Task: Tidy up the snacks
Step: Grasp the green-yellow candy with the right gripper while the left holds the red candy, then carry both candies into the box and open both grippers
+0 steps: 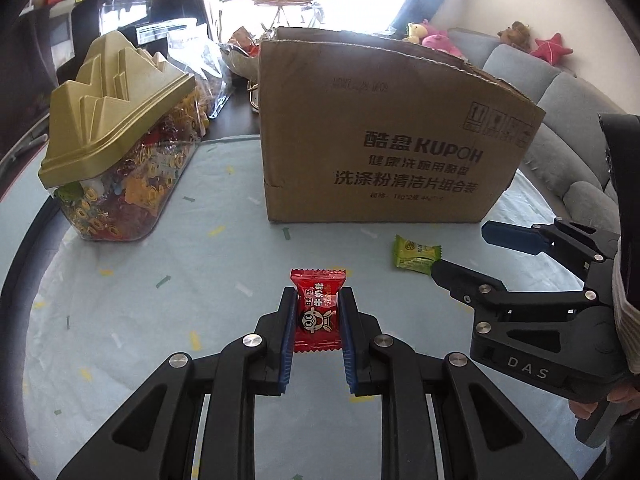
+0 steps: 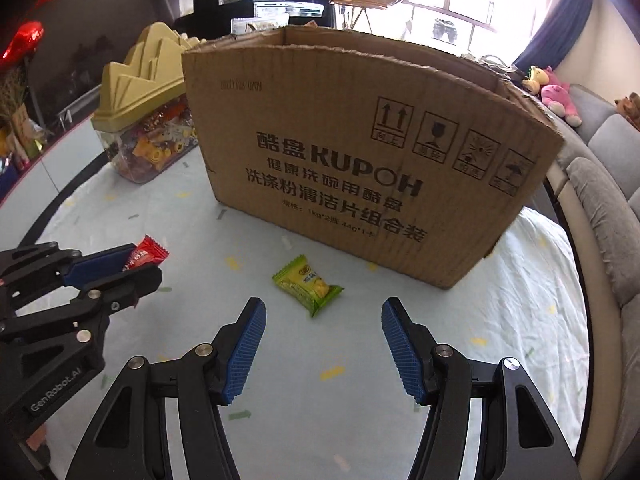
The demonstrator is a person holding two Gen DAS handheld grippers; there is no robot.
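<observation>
My left gripper (image 1: 318,312) is clamped on a red candy packet (image 1: 317,310) with crimped ends and a cartoon face, held just above the pale cloth (image 1: 120,312). My right gripper (image 2: 323,346) hangs with its jaws wide apart; a green and yellow snack packet (image 2: 307,284) lies flat on the cloth just ahead of them, near the cardboard box (image 2: 360,152). The box interior is hidden from both views. The green packet's print is too small to read. The box reads "KUPOH" with Chinese text and handling symbols. A clear jar (image 1: 120,184) under a gold lid stands left, full of wrapped sweets.
</observation>
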